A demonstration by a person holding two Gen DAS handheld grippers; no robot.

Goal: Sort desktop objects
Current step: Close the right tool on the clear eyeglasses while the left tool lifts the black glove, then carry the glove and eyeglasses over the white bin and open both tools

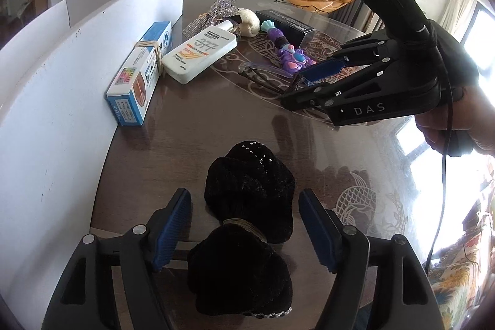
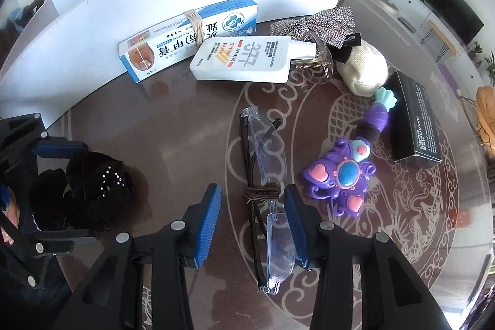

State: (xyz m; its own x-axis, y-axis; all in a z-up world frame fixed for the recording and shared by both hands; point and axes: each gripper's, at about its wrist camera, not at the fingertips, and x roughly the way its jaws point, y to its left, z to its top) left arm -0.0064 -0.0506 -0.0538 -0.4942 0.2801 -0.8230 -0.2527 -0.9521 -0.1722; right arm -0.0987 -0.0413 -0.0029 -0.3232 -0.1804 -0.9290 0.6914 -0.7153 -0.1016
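Left wrist view shows the left gripper [image 1: 244, 231] hanging over a black velvet hair bow tied with a rubber band [image 1: 247, 225], its blue pads standing clear on either side of the bow, so the claw is released. That bow lies on the brown patterned glass tabletop [image 1: 191, 126] near the white partition board [image 1: 46, 113] along the table's edge. Right wrist view has the right gripper [image 2: 253, 221] straddling clear folded safety glasses bound with a brown band [image 2: 263, 175]; the right pad looks to be touching the lens, the left pad stands off, so it is not clenched. Toward the far edge lie a blue-and-white medicine box [image 2: 185, 36], a white sunscreen bottle [image 2: 244, 57], a purple butterfly toy wand [image 2: 340, 172] and a black carton [image 2: 414, 126]
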